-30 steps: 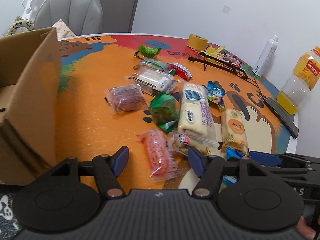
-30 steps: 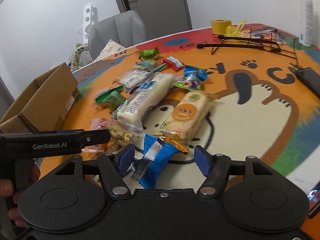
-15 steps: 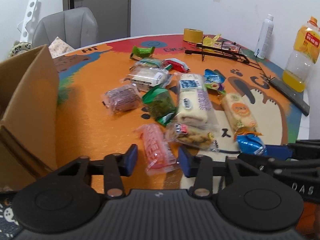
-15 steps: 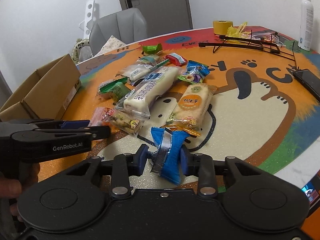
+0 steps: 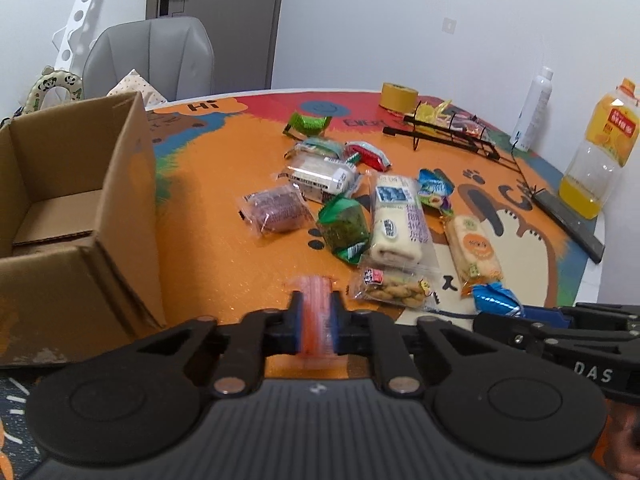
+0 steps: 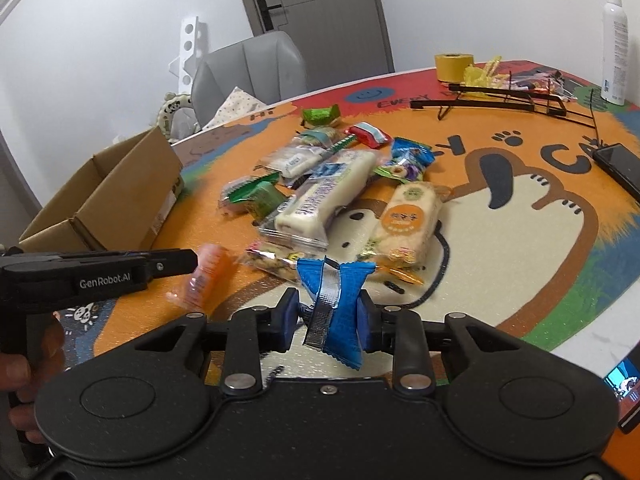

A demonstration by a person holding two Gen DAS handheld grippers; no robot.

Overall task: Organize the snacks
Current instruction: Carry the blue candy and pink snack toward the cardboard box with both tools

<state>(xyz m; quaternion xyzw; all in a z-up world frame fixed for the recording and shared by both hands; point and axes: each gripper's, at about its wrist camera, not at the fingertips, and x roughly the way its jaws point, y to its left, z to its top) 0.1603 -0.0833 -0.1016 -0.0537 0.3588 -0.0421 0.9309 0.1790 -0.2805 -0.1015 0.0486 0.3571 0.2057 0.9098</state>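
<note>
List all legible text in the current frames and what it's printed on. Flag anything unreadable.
"GenRobot.AI": side of the left gripper body, seen from the right wrist view.
"DAS": side of the right gripper body, seen from the left wrist view.
"Hi": table mat, far edge.
"EVERY": table mat, beside the blue smiley; the rest is hidden.
Snack wrappers: Chinese print, too small to read.
Juice bottle label: blurred.
White spray bottle: too small.

1. My left tongs (image 5: 316,322) — matte black plastic, blue pads, two round discs, silver screws.
2. My right tongs (image 6: 328,316) match; white "GenRobot.AI" lettering marks the left one's side.
3. My bare-skinned left hand (image 6: 24,376) — no sleeve visible.
</note>
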